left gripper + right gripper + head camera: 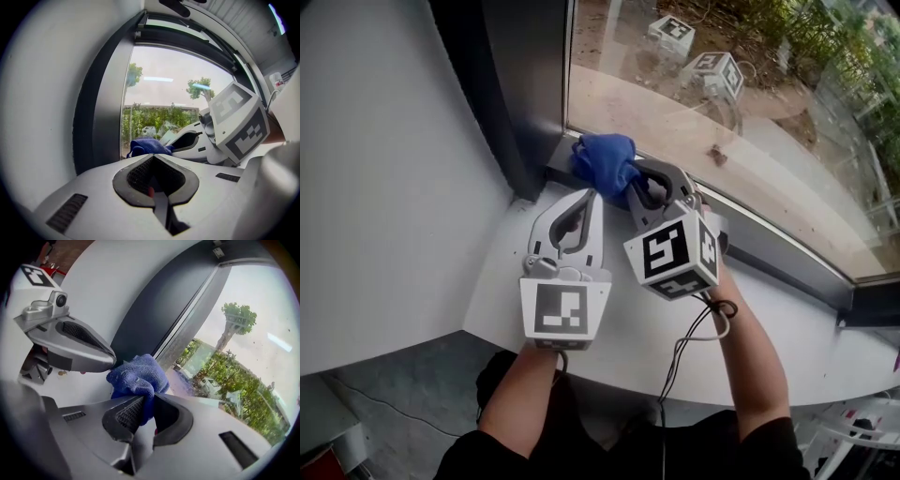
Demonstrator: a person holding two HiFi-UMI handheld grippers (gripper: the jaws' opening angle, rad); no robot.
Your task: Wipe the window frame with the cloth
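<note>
The right gripper [631, 187] pinched the blue cloth [602, 157] between its jaws. The cloth was pressed into the far left corner of the dark window frame [787, 248], touching the bottom rail below the glass [703, 103]. The left gripper [583, 201] sat just left of the right gripper, over the white sill [619, 342], jaws pressed together on nothing.

Left tongs [592, 193] and right tongs [633, 180] are white plastic.
</note>
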